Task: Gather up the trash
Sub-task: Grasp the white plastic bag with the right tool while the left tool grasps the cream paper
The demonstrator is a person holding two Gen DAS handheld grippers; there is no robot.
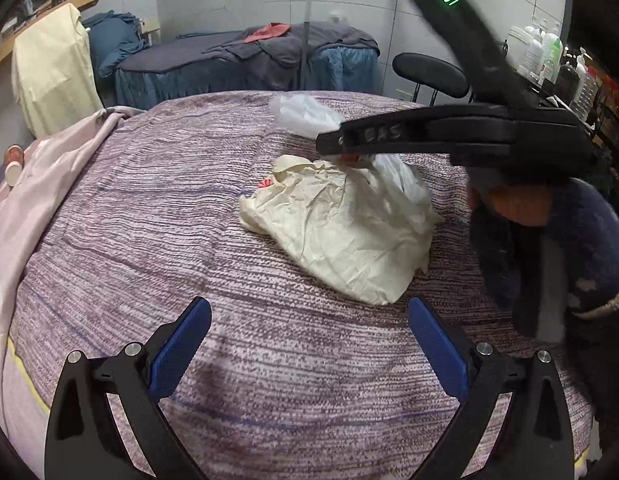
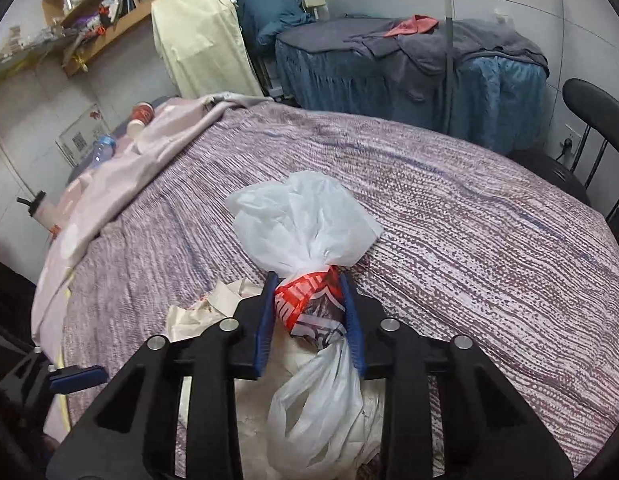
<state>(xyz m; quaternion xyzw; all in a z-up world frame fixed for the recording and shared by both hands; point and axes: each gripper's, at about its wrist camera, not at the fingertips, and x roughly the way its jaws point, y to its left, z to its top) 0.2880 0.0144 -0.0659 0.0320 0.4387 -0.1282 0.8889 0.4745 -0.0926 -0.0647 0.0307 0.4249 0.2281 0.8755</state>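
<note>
Your bed (image 1: 149,208) fills both views, covered in a purple-and-white striped blanket (image 2: 449,216). A crumpled cream paper bag (image 1: 341,236) lies on the blanket, right of centre in the left wrist view.

Your right gripper (image 2: 309,304) reaches in level from the right, above the paper bag. Its jaws are clamped on a white plastic bag (image 2: 305,220) at the bag's red-printed neck. One end of that bag fans out past the fingertips; the other hangs down over the paper bag.

Your left gripper (image 1: 309,320) hovers low over the blanket, pointing at the paper bag, with nothing between the blue pads (image 1: 181,352). Its jaws are spread wide. The paper bag's near edge sits just beyond the fingertips, closer to the right-hand one.
</note>
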